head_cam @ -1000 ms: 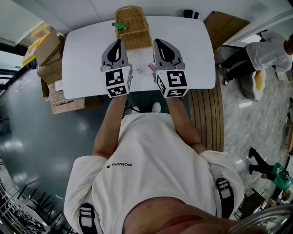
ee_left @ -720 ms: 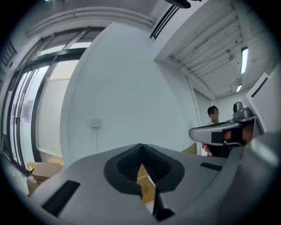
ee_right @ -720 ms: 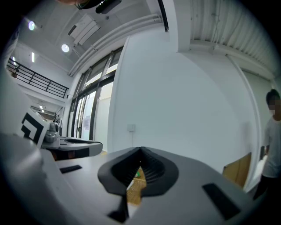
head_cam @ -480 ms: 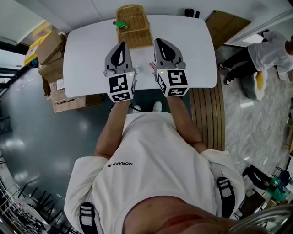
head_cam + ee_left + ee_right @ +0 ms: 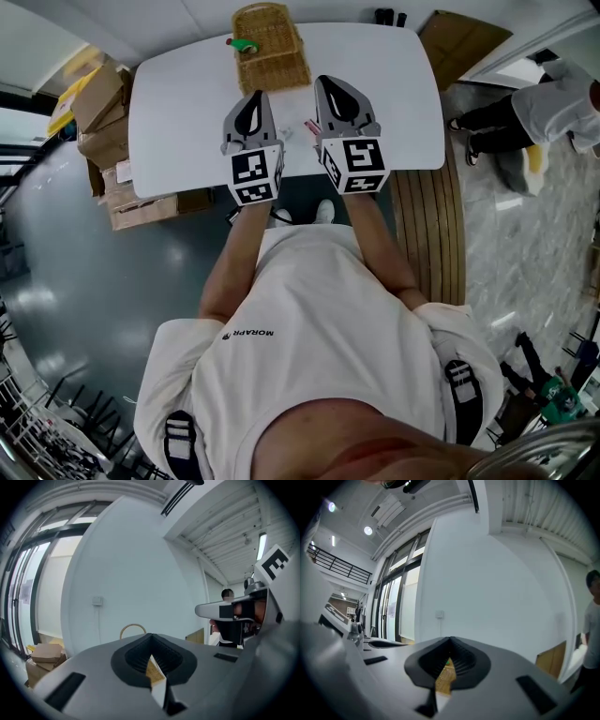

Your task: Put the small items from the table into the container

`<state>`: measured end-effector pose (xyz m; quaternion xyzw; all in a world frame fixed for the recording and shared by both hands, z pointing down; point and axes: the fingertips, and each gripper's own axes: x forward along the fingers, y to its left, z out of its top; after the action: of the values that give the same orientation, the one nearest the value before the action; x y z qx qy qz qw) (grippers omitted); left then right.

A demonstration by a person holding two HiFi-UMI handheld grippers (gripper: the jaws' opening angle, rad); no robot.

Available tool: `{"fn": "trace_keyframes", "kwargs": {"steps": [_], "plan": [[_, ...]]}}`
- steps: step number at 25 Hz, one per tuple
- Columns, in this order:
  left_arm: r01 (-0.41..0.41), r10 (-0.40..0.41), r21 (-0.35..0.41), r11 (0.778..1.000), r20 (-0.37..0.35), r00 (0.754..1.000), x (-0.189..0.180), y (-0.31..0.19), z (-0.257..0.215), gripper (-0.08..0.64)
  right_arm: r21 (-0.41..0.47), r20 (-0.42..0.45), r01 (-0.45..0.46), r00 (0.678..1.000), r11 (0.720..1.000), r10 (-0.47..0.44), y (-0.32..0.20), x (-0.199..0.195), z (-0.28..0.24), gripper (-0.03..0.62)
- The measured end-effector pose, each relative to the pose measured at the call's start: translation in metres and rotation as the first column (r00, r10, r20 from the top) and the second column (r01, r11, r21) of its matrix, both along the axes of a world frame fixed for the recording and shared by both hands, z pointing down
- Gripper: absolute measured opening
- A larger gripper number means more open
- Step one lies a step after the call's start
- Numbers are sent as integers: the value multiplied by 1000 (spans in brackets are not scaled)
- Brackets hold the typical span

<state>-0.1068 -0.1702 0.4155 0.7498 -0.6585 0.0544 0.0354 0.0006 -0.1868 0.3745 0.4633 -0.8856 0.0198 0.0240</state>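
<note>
Wicker basket stands at the far edge of the white tabletop, with a green item at its left rim. A few small pieces lie between the left tongs and the right tongs. Both tongs are pressed together and hold nothing. It seems these pieces are not yet collected.

Right claw jaws together; wicker basket visible through slit between them; white wall behind
</note>
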Motion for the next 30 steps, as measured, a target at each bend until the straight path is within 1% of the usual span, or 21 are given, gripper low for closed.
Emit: {"fn": "trace_keyframes", "kwargs": {"steps": [3,6,11,16,22,30], "plan": [[-12,12,-48,999,-8,1000,5,-2,20,3,-6,-2,-4,1000,1000,4,2,3,2,5],[-36,36,-100,994,1,999,12,-4,47,3,-8,-3,-14,1000,1000,14,1,9,3,5],[-55,58,-179,982,13,998,15,-2,89,3,-15,-5,-36,999,999,36,4,14,9,5],[-52,59,-242,969,22,998,14,-4,121,3,-20,-12,-45,999,999,44,5,18,13,5],[-63,77,-307,950,34,996,16,-5,159,5,-10,-32,-30,999,1000,29,5,18,15,5],[-94,117,-378,921,39,992,23,-7,193,8,-14,-39,-45,998,999,44,3,23,17,5]]}}
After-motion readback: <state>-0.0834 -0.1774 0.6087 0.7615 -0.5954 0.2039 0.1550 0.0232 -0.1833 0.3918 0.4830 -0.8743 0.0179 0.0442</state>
